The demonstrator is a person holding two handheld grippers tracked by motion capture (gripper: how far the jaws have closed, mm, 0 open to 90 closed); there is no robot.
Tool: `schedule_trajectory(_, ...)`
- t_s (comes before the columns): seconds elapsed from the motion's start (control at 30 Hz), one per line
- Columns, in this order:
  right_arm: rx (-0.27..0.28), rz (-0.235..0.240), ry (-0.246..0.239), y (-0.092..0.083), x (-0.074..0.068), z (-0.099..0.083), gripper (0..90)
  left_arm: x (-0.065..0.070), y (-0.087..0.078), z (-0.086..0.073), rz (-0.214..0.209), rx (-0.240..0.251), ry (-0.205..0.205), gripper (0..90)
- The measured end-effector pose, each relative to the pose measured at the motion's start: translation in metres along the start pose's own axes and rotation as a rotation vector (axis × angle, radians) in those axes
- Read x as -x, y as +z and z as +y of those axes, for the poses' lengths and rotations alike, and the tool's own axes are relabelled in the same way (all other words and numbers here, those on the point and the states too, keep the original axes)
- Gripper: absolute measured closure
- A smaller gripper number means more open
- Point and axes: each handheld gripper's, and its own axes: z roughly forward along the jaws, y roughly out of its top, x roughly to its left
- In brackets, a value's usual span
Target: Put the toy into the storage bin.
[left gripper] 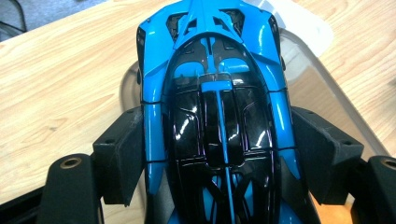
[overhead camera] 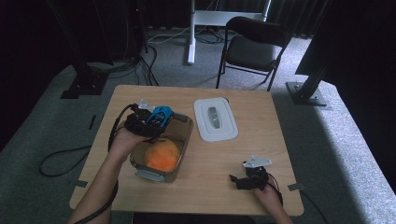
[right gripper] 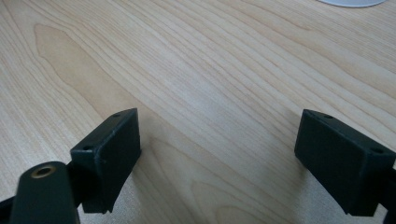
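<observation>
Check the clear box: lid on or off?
Off. The box stands open with an orange ball inside, and the white lid lies flat on the table beside it.

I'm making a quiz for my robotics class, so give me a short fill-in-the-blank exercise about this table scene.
1. The left gripper is shut on a blue and black toy ____.
2. The clear container already holds an ____ ball.
3. The white lid lies on the wooden ____, apart from the container.
4. The right gripper has its jaws ____, with nothing between them.

Missing words: car; orange; table; open
</observation>
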Motion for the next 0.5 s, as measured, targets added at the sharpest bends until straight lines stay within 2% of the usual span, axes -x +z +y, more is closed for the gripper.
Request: schedule_trajectory(0.5,0.001,0.001,0.0,0.0,0.0,0.0,13.6,0.032,0.021,0.007,-0.03,-0.051,0.038,26.0)
